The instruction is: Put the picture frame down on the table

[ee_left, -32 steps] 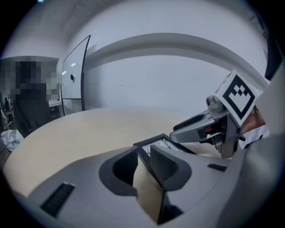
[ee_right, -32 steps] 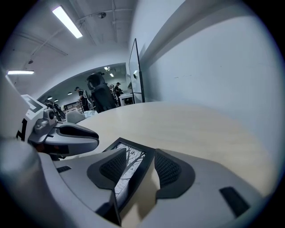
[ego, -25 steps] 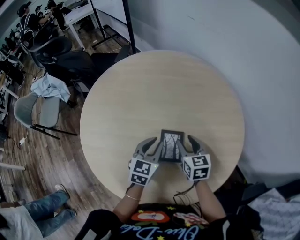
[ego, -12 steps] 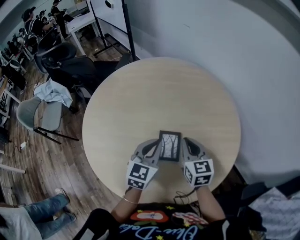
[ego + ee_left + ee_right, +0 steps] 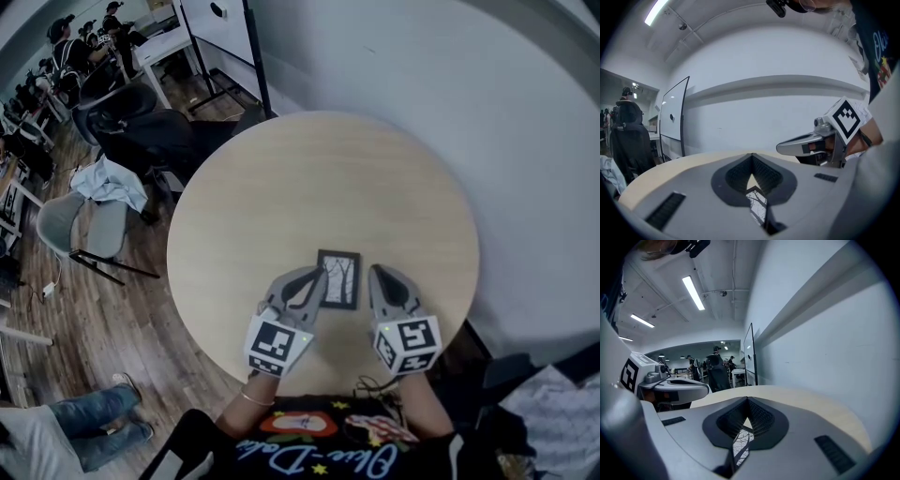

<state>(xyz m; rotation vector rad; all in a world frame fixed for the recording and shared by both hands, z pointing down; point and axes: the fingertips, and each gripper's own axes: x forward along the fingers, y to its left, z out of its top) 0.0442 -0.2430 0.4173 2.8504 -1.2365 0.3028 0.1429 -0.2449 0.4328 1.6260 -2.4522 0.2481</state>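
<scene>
picture frame (image 5: 338,278) looks flat on table (image 5: 281,169); left gripper (image 5: 309,281), right gripper (image 5: 378,277) flank it, jaws pressed together, empty; placing seems done; next: draw both clear

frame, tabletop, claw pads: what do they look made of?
Picture frame: dark matte border, wood or plastic, can't tell; branch print inside, glazing unclear. Table: pale wood-grain top, low sheen, likely laminate or veneer. Left claw: smooth grey shell, looks moulded plastic; its pads are dark and ribbed, probably rubber.
</scene>
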